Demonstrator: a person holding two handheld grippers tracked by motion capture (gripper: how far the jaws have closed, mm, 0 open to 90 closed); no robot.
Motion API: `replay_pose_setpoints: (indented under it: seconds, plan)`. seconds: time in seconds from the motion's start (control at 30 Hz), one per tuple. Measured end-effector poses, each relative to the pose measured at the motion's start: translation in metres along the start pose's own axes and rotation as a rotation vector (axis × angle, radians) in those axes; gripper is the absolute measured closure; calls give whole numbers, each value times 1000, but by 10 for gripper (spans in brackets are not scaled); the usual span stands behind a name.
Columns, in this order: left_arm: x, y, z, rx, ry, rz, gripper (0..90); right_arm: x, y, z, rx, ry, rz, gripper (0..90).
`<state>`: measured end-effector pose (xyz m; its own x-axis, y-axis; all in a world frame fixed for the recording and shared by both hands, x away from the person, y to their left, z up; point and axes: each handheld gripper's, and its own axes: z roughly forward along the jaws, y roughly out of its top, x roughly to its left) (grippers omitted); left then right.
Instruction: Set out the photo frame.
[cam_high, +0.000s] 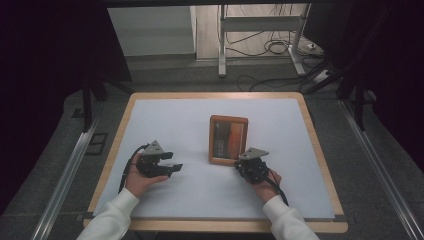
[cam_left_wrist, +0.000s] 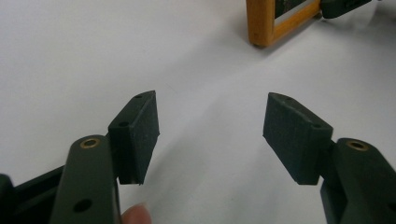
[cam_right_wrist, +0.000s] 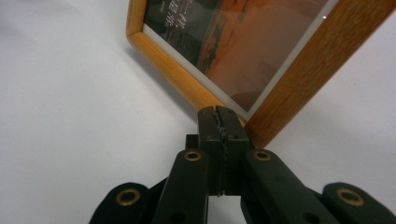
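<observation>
On the white table (cam_high: 165, 115): a rectangular wooden picture frame (cam_high: 228, 139) is laid flat.
Left gripper (cam_left_wrist: 210, 135): spread apart, nothing held.
Right gripper (cam_right_wrist: 218, 119): pressed together at the frame's near corner.

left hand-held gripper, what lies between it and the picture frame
Nothing: in the high view, bare white table surface lies between the open left hand-held gripper and the picture frame.

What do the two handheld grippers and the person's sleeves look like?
Both the left gripper and the right gripper are black, each topped by a grey three-cornered plate and trailing a black cable. Their arms carry brass-coloured rivets, and the pads are dark ribbed blocks. The sleeves are white.
</observation>
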<state>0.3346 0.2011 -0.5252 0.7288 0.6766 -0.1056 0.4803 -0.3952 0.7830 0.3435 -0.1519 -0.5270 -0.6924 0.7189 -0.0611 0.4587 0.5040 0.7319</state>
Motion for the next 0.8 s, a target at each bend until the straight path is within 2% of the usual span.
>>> replay_pose_setpoints:
  seconds: [0.47, 0.57, 0.7, 0.8]
  plan:
    - [0, 0, 1, 5, -2, 2, 351, -3, -1, -2, -5, -5, 11, 894]
    - [-1, 0, 1, 4, -3, 2, 351, -2, -2, -2, -5, 7, 17, 894]
    - [-1, 0, 1, 5, -6, 2, 351, 1, -2, -13, -36, 27, 5, 893]
    - [-3, 0, 2, 6, -9, 7, 351, -3, -4, -25, -58, 36, 14, 882]
